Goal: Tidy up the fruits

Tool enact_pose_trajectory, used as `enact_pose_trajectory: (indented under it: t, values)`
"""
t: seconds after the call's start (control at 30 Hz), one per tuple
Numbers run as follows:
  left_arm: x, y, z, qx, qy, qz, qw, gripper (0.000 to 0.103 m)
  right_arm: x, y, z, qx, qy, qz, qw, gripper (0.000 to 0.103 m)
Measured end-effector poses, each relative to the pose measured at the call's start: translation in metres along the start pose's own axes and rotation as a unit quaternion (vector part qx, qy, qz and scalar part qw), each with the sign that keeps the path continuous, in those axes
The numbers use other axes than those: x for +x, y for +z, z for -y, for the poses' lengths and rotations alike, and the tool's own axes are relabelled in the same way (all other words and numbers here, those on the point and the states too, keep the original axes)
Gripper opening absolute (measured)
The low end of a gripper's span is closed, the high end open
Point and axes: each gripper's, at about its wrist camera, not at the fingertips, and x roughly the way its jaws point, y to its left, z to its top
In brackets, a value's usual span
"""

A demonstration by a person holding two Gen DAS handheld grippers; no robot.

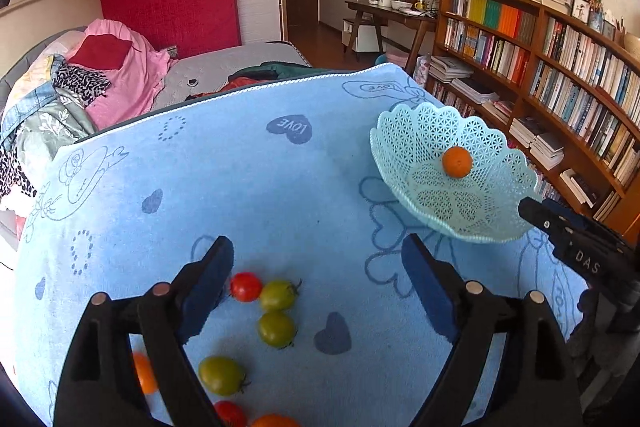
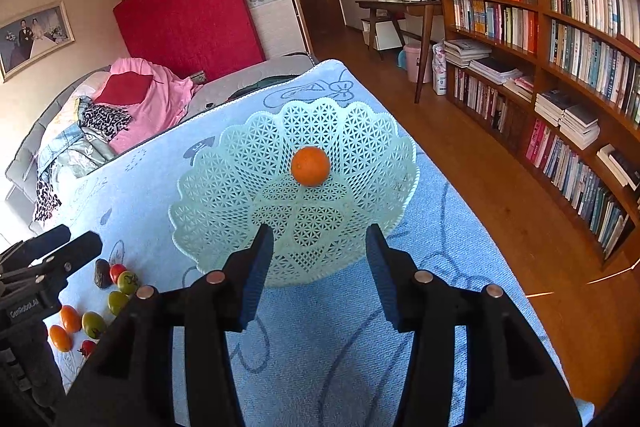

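Note:
A pale mint lattice basket (image 2: 224, 211) stands on the blue towel with one orange (image 2: 310, 166) inside it. My right gripper (image 2: 319, 231) is open, and its blue pads hang over the basket's near rim without pressing on it. My left gripper (image 1: 318, 243) is wide open above a cluster of small fruits on the towel. The cluster includes a red tomato (image 1: 245, 286), green tomatoes (image 1: 276, 329) and small orange fruits (image 1: 144, 373). Nothing is held between its pads. In the left wrist view, the basket (image 1: 420, 131) lies to the right with the right gripper (image 1: 576, 243) at its rim.
The blue towel (image 1: 240, 167) covers the table. Its far edge meets a bed piled with clothes (image 1: 112, 75). A tall bookshelf (image 2: 560, 67) runs along the right over a wooden floor (image 2: 500, 227). A dark brown fruit (image 2: 102, 273) lies by the cluster.

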Motion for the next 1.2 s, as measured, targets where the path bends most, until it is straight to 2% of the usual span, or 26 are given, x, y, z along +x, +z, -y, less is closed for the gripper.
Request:
enact_pose_trajectory:
  t: [0.2,0.37,0.47,0.63,0.83,1.07,1.2]
  values:
    - [-0.022,-0.035,-0.013,0.020,0.010,-0.017,0.9996,0.086,-0.004,-0.006,-0.002,0.004,0.007,0.001,1.000,0.051]
    - [-0.031,-0.056,-0.029,0.001,0.021,-0.048,0.9986,0.085,-0.010,-0.010,-0.001,0.010,0.006,0.003,1.000,0.051]
    - [-0.050,-0.079,-0.037,-0.007,0.007,-0.072,0.9974,0.085,-0.013,-0.012,0.003,0.014,0.004,0.003,1.000,0.051]
    - [-0.073,-0.123,-0.027,0.020,-0.001,-0.117,0.9930,0.085,-0.014,-0.012,0.006,0.022,0.005,0.004,1.000,0.051]
    - [-0.069,-0.145,-0.013,0.019,-0.019,-0.147,0.9888,0.073,-0.016,-0.014,-0.002,0.013,0.012,0.003,1.000,0.051]
    - [-0.052,-0.156,-0.009,0.014,-0.027,-0.180,0.9832,0.039,-0.023,-0.016,0.002,0.014,0.010,0.007,1.000,0.051]
    - [-0.053,-0.152,-0.007,0.020,-0.027,-0.172,0.9845,0.038,-0.024,-0.016,0.005,0.018,0.009,0.009,1.000,0.051]
